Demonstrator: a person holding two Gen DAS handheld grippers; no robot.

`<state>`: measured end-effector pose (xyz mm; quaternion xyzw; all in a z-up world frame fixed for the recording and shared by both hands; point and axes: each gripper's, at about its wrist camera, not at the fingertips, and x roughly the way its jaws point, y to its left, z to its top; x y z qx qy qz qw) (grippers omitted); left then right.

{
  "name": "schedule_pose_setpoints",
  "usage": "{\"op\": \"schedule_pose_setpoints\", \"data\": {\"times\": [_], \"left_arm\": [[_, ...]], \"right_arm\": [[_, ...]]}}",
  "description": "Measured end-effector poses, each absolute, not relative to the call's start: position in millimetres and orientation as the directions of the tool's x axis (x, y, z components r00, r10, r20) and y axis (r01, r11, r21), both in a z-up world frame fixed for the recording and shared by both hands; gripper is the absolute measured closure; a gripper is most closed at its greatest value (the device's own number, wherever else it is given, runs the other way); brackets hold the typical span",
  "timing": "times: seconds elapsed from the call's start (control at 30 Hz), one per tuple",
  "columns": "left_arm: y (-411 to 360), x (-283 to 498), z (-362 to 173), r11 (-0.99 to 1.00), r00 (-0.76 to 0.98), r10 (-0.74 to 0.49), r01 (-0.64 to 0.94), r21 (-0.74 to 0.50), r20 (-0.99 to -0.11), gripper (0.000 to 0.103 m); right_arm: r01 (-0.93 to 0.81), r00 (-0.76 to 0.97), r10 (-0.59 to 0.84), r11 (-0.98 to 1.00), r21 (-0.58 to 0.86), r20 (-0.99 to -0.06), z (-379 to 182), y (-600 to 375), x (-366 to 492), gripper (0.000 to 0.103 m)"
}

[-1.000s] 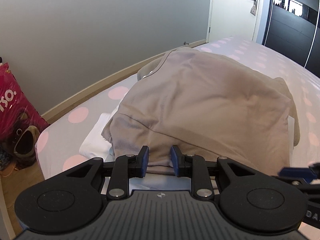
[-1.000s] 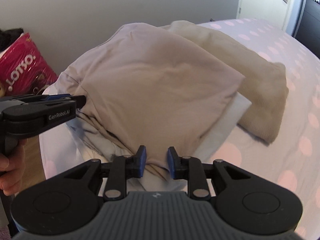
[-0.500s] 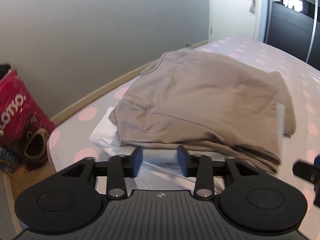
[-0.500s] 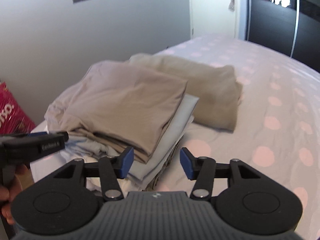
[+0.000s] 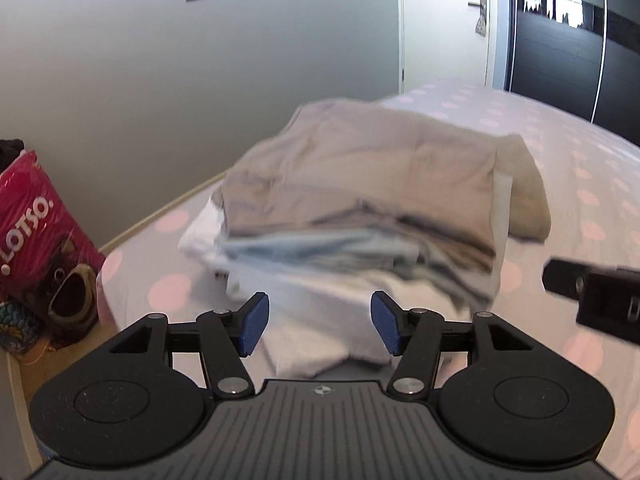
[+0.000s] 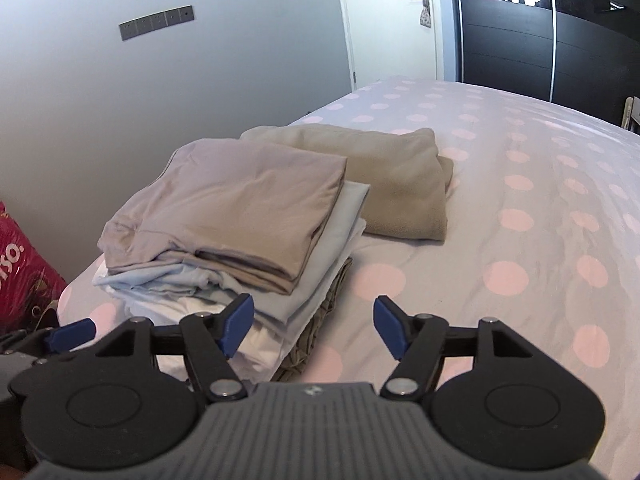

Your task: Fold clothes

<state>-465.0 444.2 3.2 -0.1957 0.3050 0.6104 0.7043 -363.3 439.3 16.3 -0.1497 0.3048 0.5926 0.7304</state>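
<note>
Blurring smears the clothes stack (image 5: 360,216) in the left view; both the left gripper (image 5: 320,328) and right gripper (image 6: 314,328) have just spread their fingers apart, holding nothing, while the stack hides part of the bed (image 6: 520,208).

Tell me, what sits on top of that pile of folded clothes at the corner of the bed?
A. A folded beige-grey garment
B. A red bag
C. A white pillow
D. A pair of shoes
A: the folded beige-grey garment lies flat on top of the pile, above the pale blue and white layers, with nothing resting on it.
</note>
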Motion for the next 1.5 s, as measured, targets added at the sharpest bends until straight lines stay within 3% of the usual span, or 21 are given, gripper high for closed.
{"op": "schedule_pose_setpoints", "data": {"times": [1.5], "left_arm": [[436,-467,8,0.189,0.070,0.754,-0.975,0.114,-0.653,0.049]], "right_arm": [[-0.967,0.104,0.763,0.227,0.114,-0.638,8,433,-384,0.029]]}}
